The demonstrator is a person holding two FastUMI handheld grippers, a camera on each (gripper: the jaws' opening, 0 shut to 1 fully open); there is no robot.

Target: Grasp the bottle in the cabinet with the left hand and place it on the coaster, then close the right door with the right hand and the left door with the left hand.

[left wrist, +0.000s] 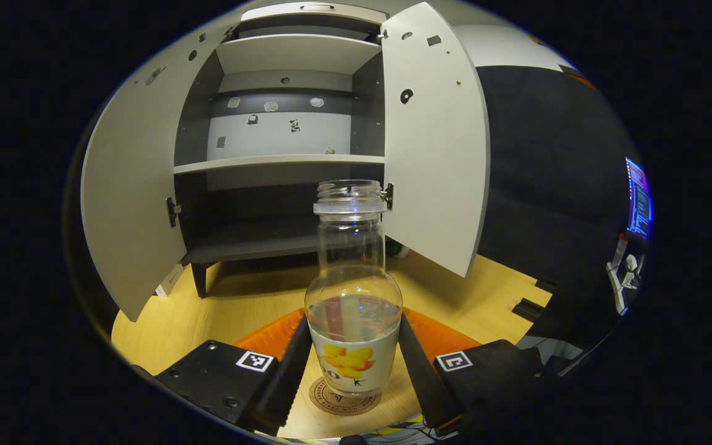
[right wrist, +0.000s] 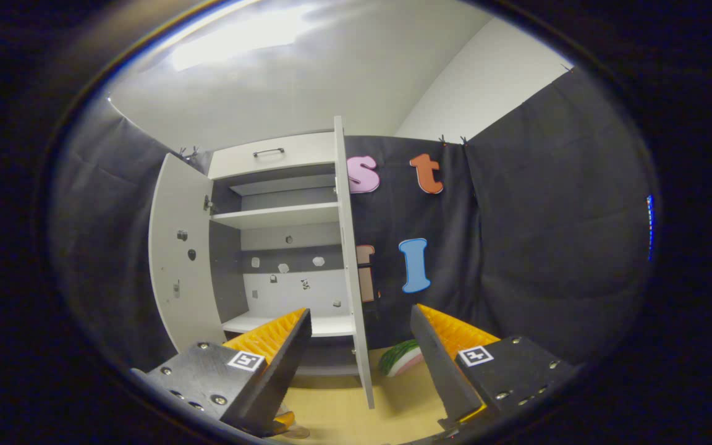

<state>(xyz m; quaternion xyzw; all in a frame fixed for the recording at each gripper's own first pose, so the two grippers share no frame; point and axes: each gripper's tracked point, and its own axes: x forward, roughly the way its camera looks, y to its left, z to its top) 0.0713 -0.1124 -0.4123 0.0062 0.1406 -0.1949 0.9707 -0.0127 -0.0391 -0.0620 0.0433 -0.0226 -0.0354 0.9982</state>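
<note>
A clear glass bottle (left wrist: 353, 290) with a flower label and no cap stands upright on a round cork coaster (left wrist: 343, 402) on the wooden table. My left gripper (left wrist: 353, 317) holds it, one finger against each side of its wide lower body. Behind it is the cabinet (left wrist: 282, 161), with its left door (left wrist: 133, 185) and right door (left wrist: 436, 142) both swung wide open and its shelves bare. In the right gripper view, my right gripper (right wrist: 361, 310) is open and holds nothing. It faces the right door's edge (right wrist: 351, 266) from some way off.
A watermelon-slice-shaped object (right wrist: 402, 358) lies on the table (left wrist: 245, 309) behind the right door. A lit screen (left wrist: 638, 198) stands far to the right. The cabinet rests on short dark legs (left wrist: 198, 278) on the table.
</note>
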